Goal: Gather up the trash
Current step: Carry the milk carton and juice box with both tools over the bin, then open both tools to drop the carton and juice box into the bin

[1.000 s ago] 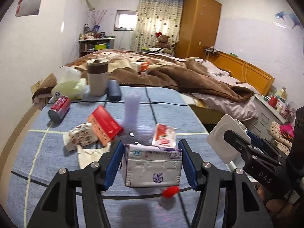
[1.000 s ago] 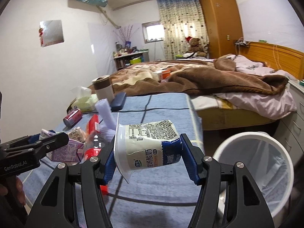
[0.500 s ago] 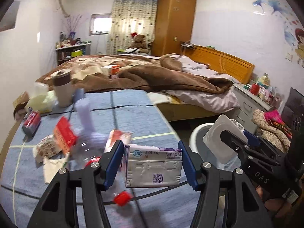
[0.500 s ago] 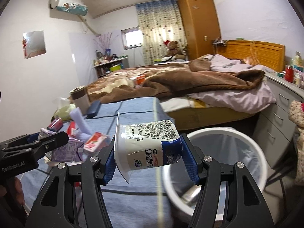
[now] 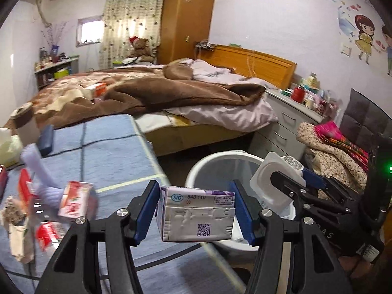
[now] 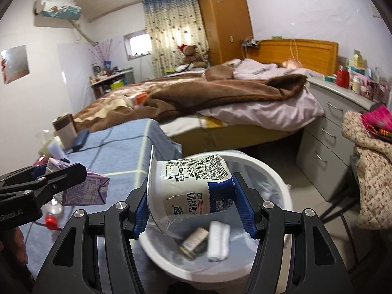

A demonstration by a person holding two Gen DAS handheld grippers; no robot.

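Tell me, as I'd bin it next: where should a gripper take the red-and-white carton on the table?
Probably the carton by its upper half, jaws across the flat sides, coming from the bare cloth on its right in the left wrist view: bottle and wrappers crowd its left.

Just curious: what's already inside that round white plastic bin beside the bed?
Inside the round white plastic bin: a folded white wad and a brownish crumpled packet. The held white yogurt cup hides the rest.
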